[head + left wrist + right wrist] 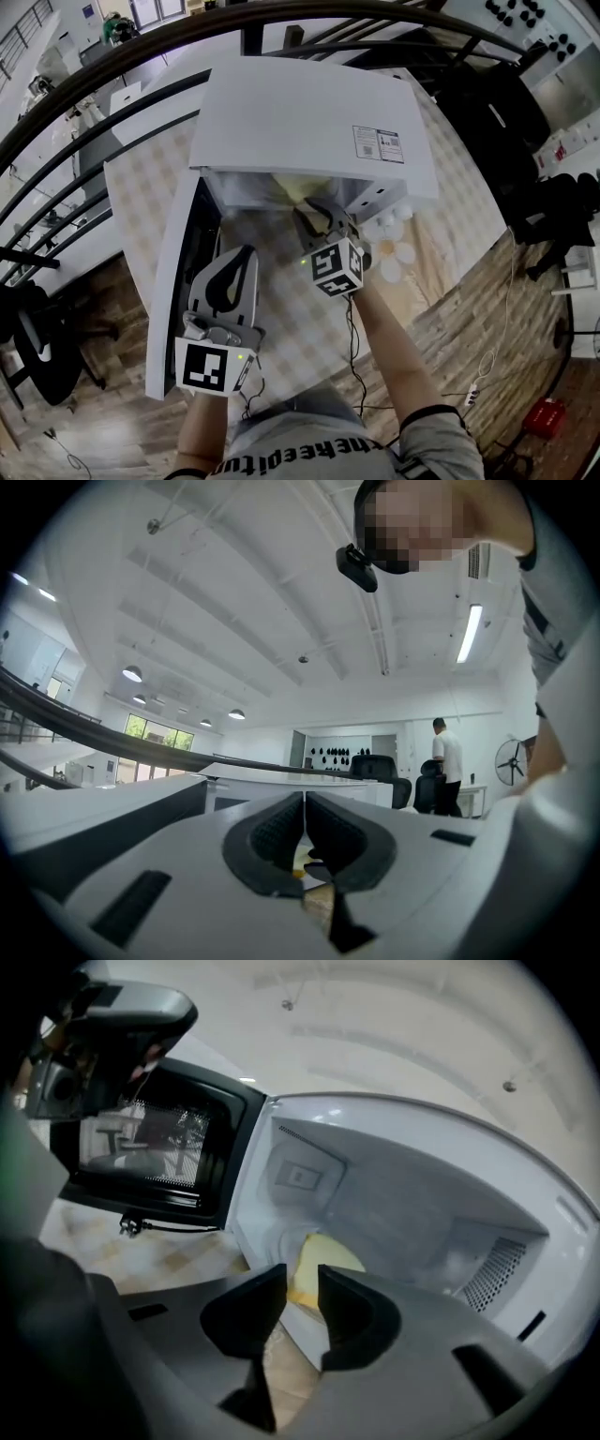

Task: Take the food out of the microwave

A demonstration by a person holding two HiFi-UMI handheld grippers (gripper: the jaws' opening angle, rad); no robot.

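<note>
The white microwave (309,117) stands on a checkered table, its door (173,281) swung open to the left. Inside lies pale yellow food (323,1258), also seen as a yellow patch (298,187) in the opening from above. My right gripper (302,1290) points into the opening with its jaws open and a narrow gap between them; the food lies beyond the tips, untouched. In the head view the right gripper (323,220) sits at the cavity's front edge. My left gripper (232,272) hangs beside the open door, jaws shut (305,829) and holding nothing.
Several white round objects (394,234) lie on the table right of the microwave. The door's dark window (155,1143) is on the left of the right gripper view. A black railing (112,75) curves behind the table. A person (448,761) stands far off.
</note>
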